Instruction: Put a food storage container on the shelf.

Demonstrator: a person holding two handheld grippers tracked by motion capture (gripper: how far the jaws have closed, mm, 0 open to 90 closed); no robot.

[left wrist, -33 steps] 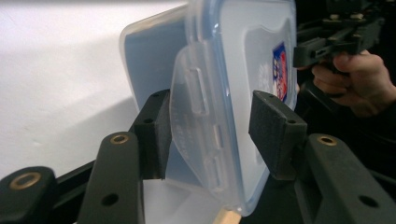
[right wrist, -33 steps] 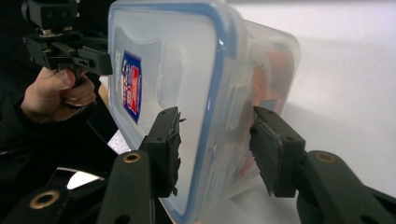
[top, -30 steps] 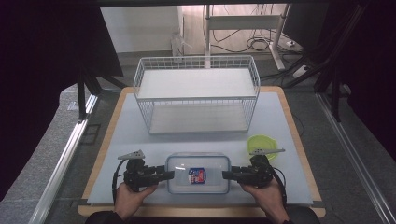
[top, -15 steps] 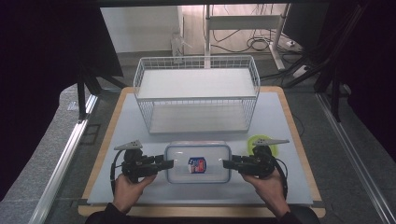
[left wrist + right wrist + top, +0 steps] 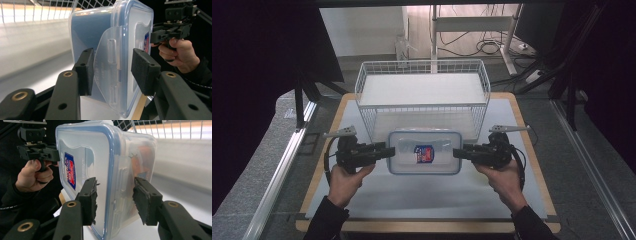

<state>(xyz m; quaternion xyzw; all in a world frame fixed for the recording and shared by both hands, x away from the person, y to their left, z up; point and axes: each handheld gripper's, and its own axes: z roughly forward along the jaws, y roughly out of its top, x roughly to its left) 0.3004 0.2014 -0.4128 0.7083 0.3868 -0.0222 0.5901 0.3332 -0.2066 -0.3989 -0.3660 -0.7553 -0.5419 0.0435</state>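
Bright table centre, dark surrounds — glare on the pale background, near jaws soft, edges slightly bowed

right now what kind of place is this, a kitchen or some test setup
Most likely a lab or recording setup, not a kitchen: a bare table with a wire rack, loose cables on the floor behind, and handheld grippers holding a lidded box.

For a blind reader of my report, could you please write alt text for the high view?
Two hand-held grippers, left gripper and right gripper, clamp the short ends of a clear lidded plastic container above a white table. Behind it stands a white wire basket.
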